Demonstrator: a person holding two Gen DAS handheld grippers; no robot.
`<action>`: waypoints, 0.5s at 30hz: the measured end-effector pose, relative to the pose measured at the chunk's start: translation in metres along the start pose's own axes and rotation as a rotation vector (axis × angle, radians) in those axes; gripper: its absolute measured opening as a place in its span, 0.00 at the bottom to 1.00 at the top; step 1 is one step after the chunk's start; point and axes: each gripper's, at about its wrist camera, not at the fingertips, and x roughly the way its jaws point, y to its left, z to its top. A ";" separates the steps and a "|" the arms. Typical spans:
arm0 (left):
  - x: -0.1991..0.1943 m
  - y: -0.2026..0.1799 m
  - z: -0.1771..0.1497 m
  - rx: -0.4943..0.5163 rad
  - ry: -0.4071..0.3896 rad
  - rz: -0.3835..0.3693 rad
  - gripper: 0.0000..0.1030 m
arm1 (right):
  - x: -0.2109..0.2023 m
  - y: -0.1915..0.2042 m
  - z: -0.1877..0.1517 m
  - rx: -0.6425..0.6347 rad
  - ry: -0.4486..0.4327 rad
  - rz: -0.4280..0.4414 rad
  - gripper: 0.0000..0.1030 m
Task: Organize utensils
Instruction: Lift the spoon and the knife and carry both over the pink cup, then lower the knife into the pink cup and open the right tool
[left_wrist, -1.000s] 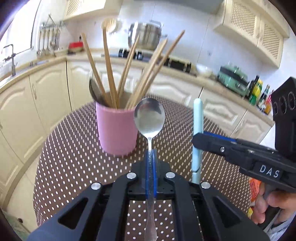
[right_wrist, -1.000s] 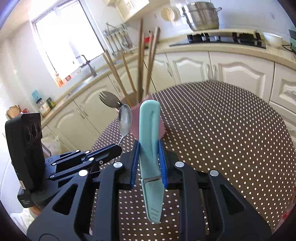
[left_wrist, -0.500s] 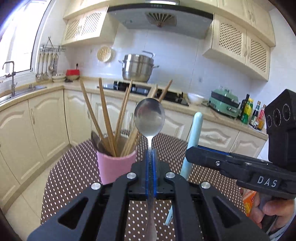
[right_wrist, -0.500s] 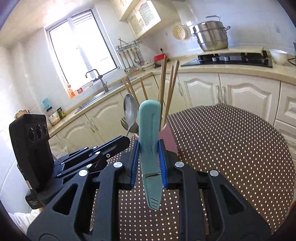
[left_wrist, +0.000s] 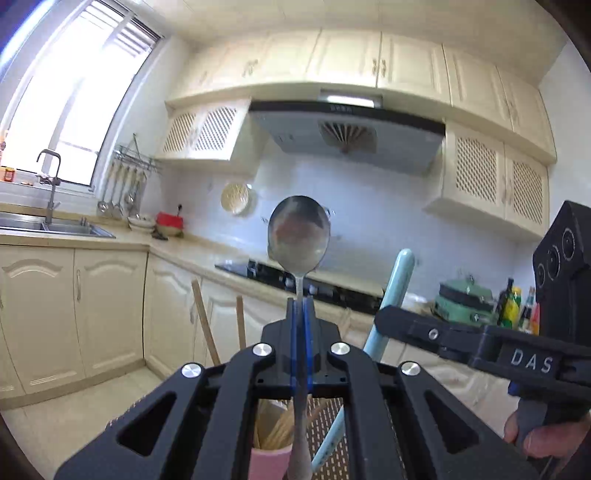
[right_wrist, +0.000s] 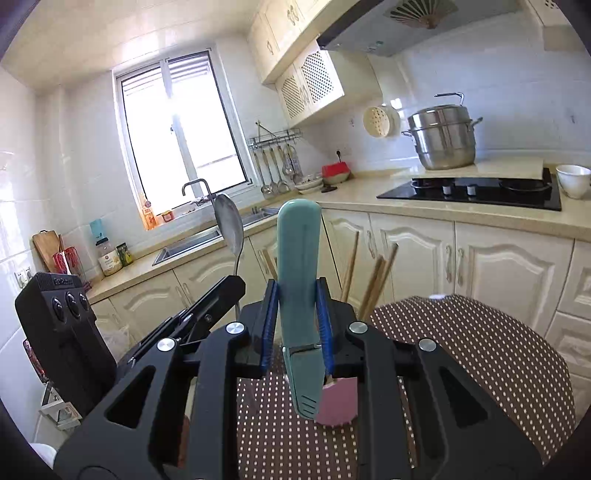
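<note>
My left gripper (left_wrist: 300, 306) is shut on the handle of a steel spoon (left_wrist: 298, 239), bowl up, held upright above the pink cup (left_wrist: 266, 462) of wooden chopsticks (left_wrist: 202, 314). My right gripper (right_wrist: 295, 295) is shut on a teal-handled utensil (right_wrist: 298, 258), held upright; it also shows in the left wrist view (left_wrist: 392, 291), clamped in the right gripper (left_wrist: 384, 321). In the right wrist view the pink cup (right_wrist: 338, 406) sits on the table just behind the teal tool, chopsticks (right_wrist: 376, 280) rising from it. The spoon (right_wrist: 229, 225) stands to the left.
The round table (right_wrist: 480, 354) has a brown polka-dot cloth. Cream cabinets, a sink (left_wrist: 55, 227), a black hob (right_wrist: 472, 190) and a steel pot (right_wrist: 445, 133) line the counter behind. A hand (left_wrist: 532, 432) holds the right gripper.
Both grippers have tilted upward and risen; the pink cup has dropped to the bottom of both views. Spoon and teal tool stay clamped.
</note>
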 end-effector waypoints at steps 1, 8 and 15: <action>0.003 0.001 0.000 -0.003 -0.026 0.003 0.03 | 0.005 0.001 0.002 -0.001 -0.005 0.008 0.20; 0.024 0.005 -0.005 -0.006 -0.097 0.023 0.03 | 0.029 -0.007 0.006 -0.015 -0.056 0.025 0.20; 0.037 0.018 -0.014 -0.049 -0.097 0.010 0.03 | 0.053 -0.017 -0.003 -0.031 -0.004 0.035 0.20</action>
